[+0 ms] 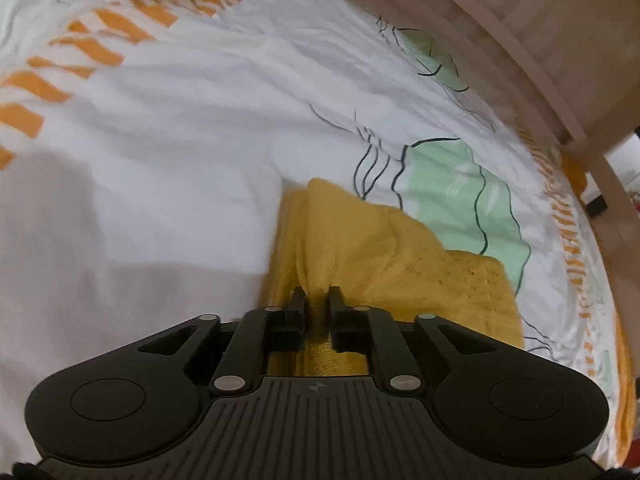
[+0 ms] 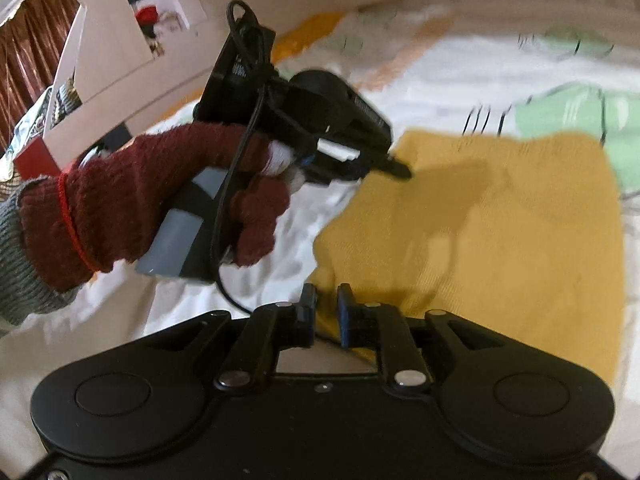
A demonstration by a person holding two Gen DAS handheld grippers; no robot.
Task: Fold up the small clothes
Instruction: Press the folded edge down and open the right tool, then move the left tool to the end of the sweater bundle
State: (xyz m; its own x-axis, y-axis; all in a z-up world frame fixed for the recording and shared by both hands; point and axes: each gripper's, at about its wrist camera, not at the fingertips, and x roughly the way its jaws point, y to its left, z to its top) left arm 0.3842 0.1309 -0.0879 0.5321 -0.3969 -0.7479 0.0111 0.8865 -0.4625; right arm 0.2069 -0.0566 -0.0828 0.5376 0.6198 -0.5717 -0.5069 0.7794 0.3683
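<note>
Yellow cloth (image 1: 384,248) bunches, pinched, in left tongs (image 1: 318,300); right tongs (image 2: 326,300) slightly parted at its edge.

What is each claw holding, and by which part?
The left claw pinches the yellow cloth by a raised fold near its edge. The right claw stands slightly open, holding nothing.

Bedsheet (image 1: 168,152): white, with orange stripes and green patches outlined in black
Bed frame (image 1: 532,36): pale wood, along the sheet's edge
</note>
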